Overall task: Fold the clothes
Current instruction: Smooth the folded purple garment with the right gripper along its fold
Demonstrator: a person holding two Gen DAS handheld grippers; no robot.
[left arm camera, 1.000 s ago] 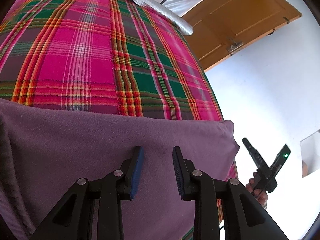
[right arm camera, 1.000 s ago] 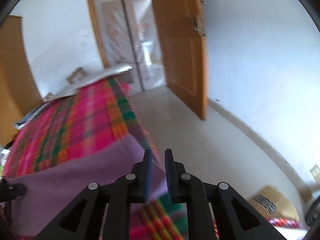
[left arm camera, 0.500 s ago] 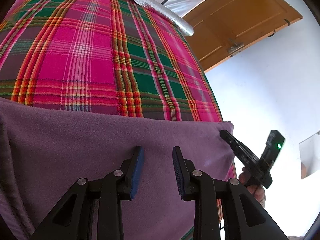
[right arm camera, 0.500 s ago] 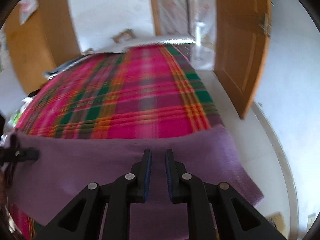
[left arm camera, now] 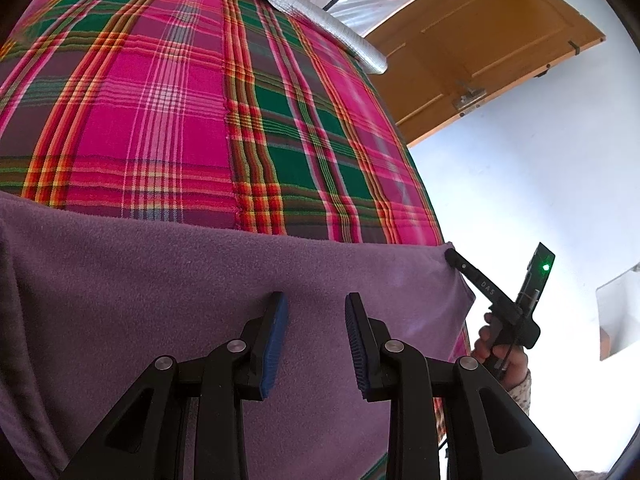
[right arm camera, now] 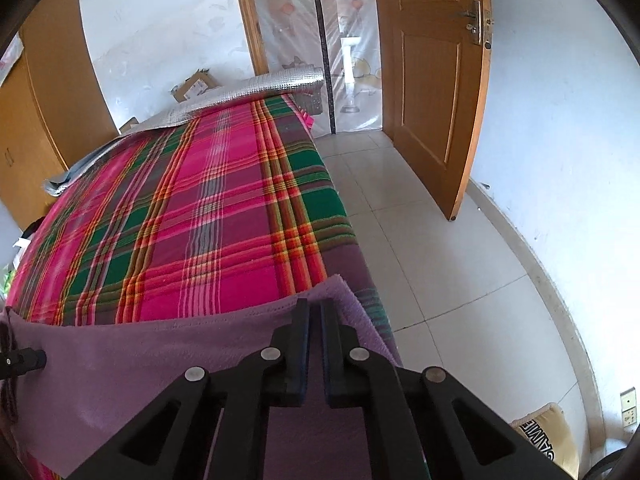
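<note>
A purple fleece cloth [left arm camera: 160,280] lies spread over the near end of a bed with a pink, green and orange plaid cover [left arm camera: 180,100]. My left gripper [left arm camera: 316,304] hovers over the cloth's middle, open, with nothing between its blue pads. In the right wrist view only its tip [right arm camera: 40,358] shows, at the cloth's left end. My right gripper [right arm camera: 316,308] is at the far right corner of the cloth [right arm camera: 140,360]. Its jaws are closing to a thin slit on the cloth's raised edge. The left wrist view shows its tip [left arm camera: 452,257] against that corner, with a hand [left arm camera: 500,344] on its handle.
The bed's right edge drops to a pale tiled floor [right arm camera: 440,280]. An open wooden door [right arm camera: 432,80] stands beyond, and a wardrobe [right arm camera: 52,100] is at the left. Silver foil matting [right arm camera: 240,92] and a cardboard box [right arm camera: 196,84] lie at the bed's far end.
My right gripper swung in from beside the bed to the cloth's far right corner and its jaws narrowed. The left gripper stayed still and open.
</note>
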